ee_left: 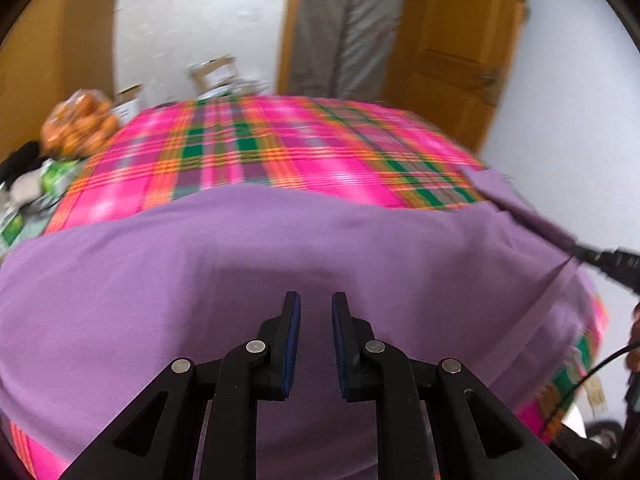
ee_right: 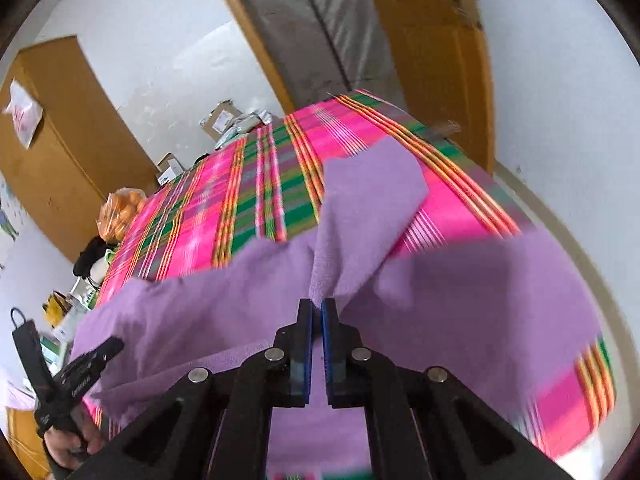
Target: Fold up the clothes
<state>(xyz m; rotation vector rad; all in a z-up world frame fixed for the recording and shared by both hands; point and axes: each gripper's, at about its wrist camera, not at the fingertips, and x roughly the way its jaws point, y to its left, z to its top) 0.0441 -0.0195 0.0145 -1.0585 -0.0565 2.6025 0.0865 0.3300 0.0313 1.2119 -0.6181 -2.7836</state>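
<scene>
A purple garment lies spread over the near part of a bed with a pink, green and orange plaid cover. My left gripper hovers just above the garment's middle, open, with nothing between its blue pads. My right gripper is shut on a bunched fold of the purple garment, and a flap of cloth rises from the jaws toward the far side. In the left wrist view the right gripper shows at the right edge, with the cloth pulled taut toward it. The left gripper appears at the lower left, held by a hand.
An orange bag and dark clutter sit off the bed's left side. Cardboard boxes stand past the far edge against a white wall. A wooden door and a grey curtain are behind. A brown wardrobe stands left.
</scene>
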